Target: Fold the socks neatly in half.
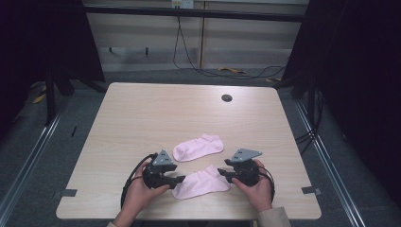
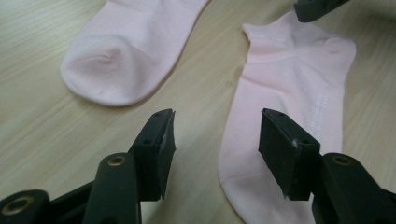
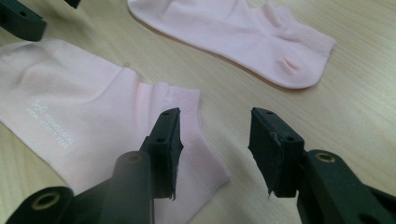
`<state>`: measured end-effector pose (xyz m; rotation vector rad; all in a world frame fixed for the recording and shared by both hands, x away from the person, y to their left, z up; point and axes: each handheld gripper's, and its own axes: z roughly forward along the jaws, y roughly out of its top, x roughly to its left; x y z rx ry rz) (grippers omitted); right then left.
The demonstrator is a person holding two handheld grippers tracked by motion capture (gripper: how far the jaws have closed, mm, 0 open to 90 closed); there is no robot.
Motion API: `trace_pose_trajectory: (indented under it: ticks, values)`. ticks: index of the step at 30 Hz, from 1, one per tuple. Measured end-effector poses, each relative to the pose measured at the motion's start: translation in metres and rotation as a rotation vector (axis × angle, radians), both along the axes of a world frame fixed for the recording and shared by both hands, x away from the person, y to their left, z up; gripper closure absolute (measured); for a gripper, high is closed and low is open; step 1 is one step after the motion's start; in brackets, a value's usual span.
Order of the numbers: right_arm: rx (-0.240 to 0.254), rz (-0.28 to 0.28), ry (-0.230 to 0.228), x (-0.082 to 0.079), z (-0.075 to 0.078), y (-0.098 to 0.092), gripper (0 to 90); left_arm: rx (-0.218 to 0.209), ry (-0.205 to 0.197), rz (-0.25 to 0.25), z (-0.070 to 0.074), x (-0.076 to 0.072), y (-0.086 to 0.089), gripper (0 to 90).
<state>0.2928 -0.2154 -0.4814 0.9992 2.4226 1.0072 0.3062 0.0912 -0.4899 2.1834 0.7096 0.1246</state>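
Tools (image 2: 215, 140) (image 3: 215, 140) gape, flanking near sock (image 1: 201, 183).

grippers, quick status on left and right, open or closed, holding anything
Left gripper: open, empty, jaws at the toe end of the near pale pink cotton ankle sock.
Right gripper: open, empty, jaws at that sock's cuff end.

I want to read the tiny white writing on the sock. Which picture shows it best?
The right gripper view: the writing is closest there, though blurry. The left gripper view shows it faint; from the high view the near sock looks plain.
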Motion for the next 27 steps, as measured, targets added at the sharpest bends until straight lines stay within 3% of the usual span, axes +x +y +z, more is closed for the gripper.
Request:
trace_pose_trajectory:
  ticks: [4, 14, 16, 18, 27]
  values:
    - [-0.025, 0.008, -0.006, 0.001, -0.004, 0.004, 55.9, 0.014, 0.01, 0.019, -0.004, -0.006, 0.006, 46.2]
    - [-0.037, 0.004, -0.002, -0.002, -0.009, 0.002, 56.1, 0.042, -0.009, 0.011, -0.008, -0.02, 0.017, 46.4]
    - [-0.043, 0.004, -0.008, -0.002, -0.01, 0.002, 55.9, 0.078, -0.029, -0.001, -0.01, -0.022, 0.016, 46.6]
    - [-0.043, 0.002, -0.014, -0.002, -0.01, 0.002, 55.8, 0.073, -0.04, 0.001, -0.011, -0.023, 0.016, 47.1]
    - [-0.044, -0.006, -0.014, -0.004, -0.013, 0.002, 57.1, 0.071, -0.053, -0.025, -0.011, -0.024, 0.015, 63.4]
